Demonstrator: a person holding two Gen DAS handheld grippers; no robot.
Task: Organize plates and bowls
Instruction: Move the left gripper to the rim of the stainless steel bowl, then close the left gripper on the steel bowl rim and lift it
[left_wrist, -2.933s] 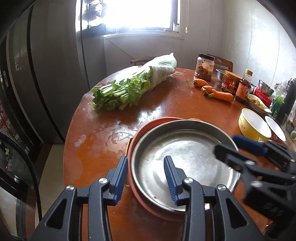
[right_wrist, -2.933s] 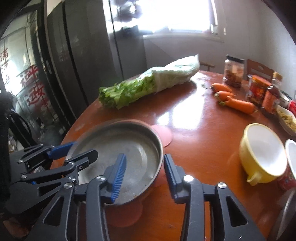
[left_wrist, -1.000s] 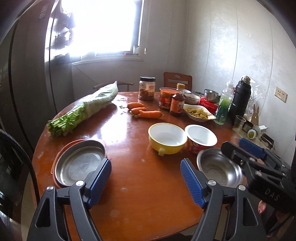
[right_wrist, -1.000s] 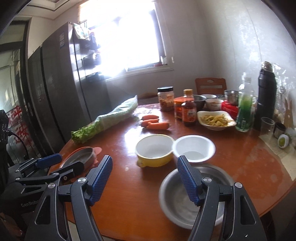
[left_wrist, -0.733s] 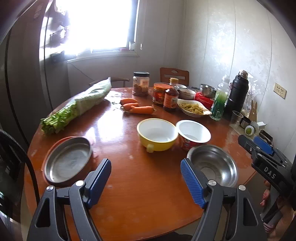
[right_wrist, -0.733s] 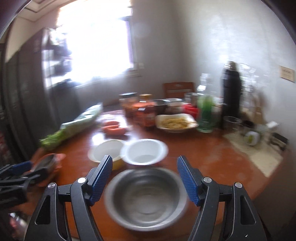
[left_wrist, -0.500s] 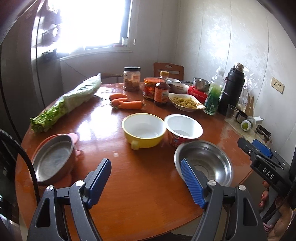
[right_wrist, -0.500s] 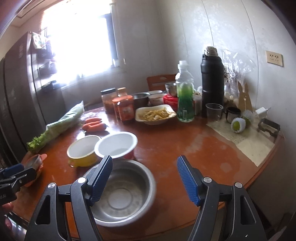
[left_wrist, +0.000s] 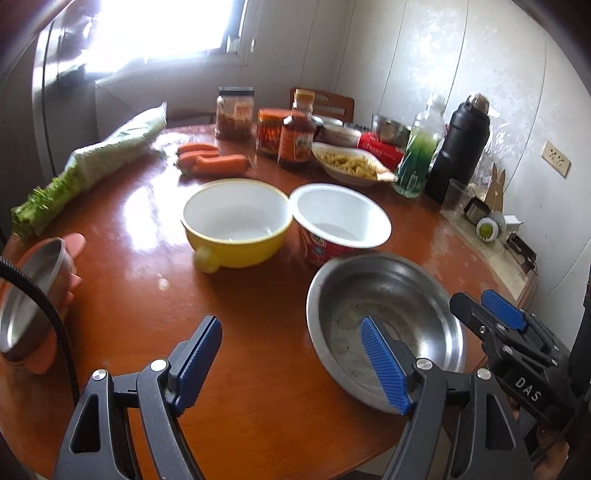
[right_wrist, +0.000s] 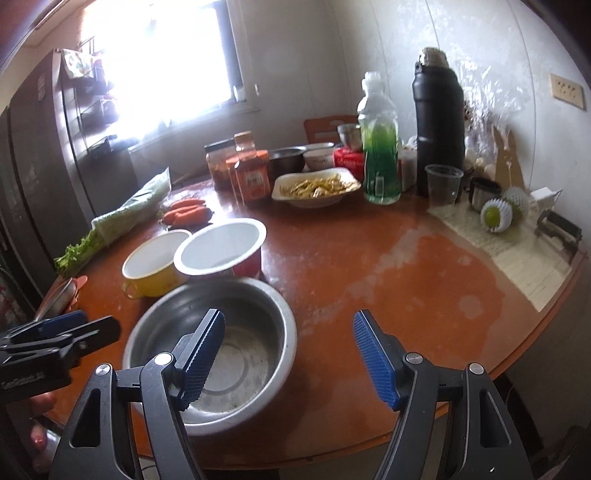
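Left wrist view: left gripper (left_wrist: 291, 360) jaws wide apart, holding nothing, above the glossy wood table (left_wrist: 258, 406); steel bowl (left_wrist: 384, 325), thin-rimmed and shallow, sits near the front edge, just before the yellow bowl (left_wrist: 236, 229) and white bowl (left_wrist: 341, 225), which touch. Right wrist view: right gripper (right_wrist: 290, 358) likewise spread and empty, its left pad over the steel bowl (right_wrist: 236, 328); likely best to straddle the slick rim squarely and close firmly, since smooth metal may slip.
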